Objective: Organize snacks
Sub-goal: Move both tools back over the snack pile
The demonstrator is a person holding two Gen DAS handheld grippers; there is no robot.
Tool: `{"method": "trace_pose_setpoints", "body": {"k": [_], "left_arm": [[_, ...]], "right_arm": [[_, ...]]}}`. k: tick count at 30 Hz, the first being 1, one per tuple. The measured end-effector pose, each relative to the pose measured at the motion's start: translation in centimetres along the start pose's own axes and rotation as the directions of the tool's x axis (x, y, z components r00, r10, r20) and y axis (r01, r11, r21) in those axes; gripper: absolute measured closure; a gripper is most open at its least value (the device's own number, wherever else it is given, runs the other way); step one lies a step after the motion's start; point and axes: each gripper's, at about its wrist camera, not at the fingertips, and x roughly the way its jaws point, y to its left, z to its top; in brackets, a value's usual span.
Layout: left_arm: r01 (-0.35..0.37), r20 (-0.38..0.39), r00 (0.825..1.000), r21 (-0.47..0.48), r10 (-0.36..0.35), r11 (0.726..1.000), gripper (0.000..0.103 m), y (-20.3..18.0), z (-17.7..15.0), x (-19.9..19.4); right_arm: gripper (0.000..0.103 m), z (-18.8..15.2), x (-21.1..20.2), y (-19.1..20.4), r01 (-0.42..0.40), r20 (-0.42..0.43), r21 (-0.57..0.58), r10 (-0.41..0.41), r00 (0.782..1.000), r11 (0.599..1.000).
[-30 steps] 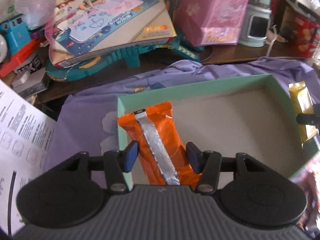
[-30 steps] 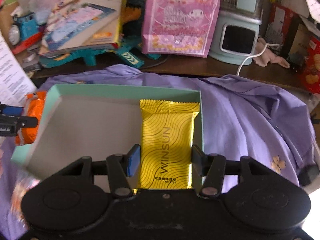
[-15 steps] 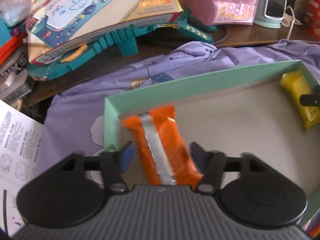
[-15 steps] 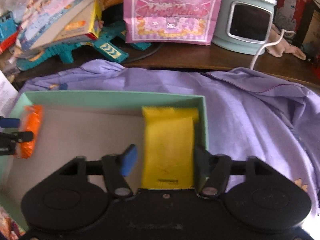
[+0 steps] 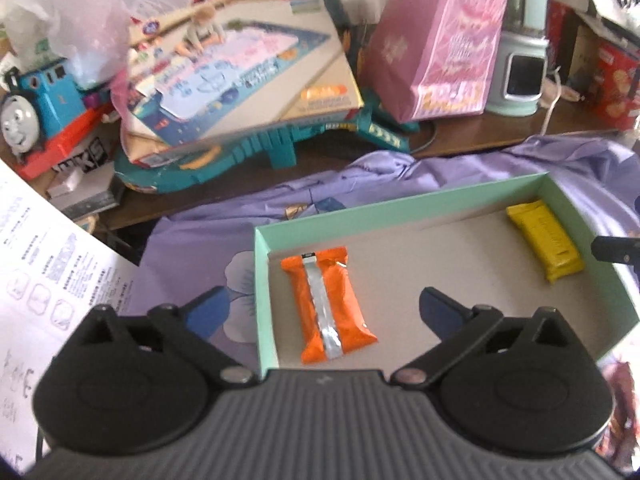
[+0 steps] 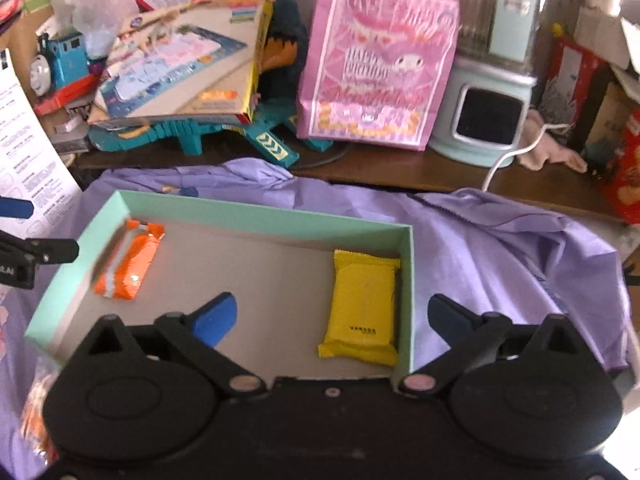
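Observation:
A shallow mint-green box [image 5: 404, 204] [image 6: 256, 210] lies on a purple cloth. An orange snack pack [image 5: 326, 304] [image 6: 128, 258] with a silver seam lies flat at the box's left end. A yellow snack pack [image 5: 544, 240] [image 6: 364, 304] lies flat at its right end, against the wall. My left gripper [image 5: 326, 308] hovers over the orange pack, jaws opening wide, pads clear of it. Above the yellow pack, my right gripper [image 6: 334, 316] has its jaws opening wide too, touching nothing. Each gripper's fingertip shows at the edge of the other's view.
Behind the cloth the brown desk [image 6: 400, 168] is crowded: a toy box [image 5: 240, 80] on teal track pieces, a blue toy train [image 5: 36, 100], a pink gift bag [image 6: 376, 60], a pale green appliance [image 6: 488, 80] with a white cable. A printed sheet [image 5: 48, 280] lies at the left.
Both grippers opened and let go of their packs, which now lie flat in the box. Both views pulled back and up, showing more of the box.

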Motion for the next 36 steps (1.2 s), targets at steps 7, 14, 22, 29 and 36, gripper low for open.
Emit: {"method": "trace_pose_setpoints", "body": {"k": [7,14,22,29,36], "left_arm": [[0.014,0.035,0.999,-0.008,-0.014,1.0,0.0,-0.9,-3.2,-5.7],[0.046,-0.015,0.999,-0.016,-0.046,0.999,0.0,-2.4,-8.9,-8.2],[0.074,-0.073,0.994,-0.044,-0.078,0.996,0.0,-3.5,-15.2,-9.3],[0.117,-0.12,0.984,-0.128,-0.132,0.985,0.001,-3.9,-19.3,-8.5],[0.158,-0.169,0.967,-0.193,-0.192,0.968,0.022,-4.4,-20.3,-6.6]], "right_arm": [[0.0,-2.8,-6.4,1.1,0.008,0.03,-0.007,-0.008,1.0,1.0],[0.0,-8.2,-10.3,3.3,-0.018,0.006,0.002,0.018,1.0,1.0],[0.0,-13.9,-12.3,5.5,-0.051,-0.031,0.034,0.053,0.998,0.998],[0.026,-18.2,-12.2,7.5,-0.096,-0.065,0.09,0.102,0.993,0.991],[0.035,-19.4,-10.8,8.6,-0.133,-0.111,0.092,0.143,0.984,0.987]]}}
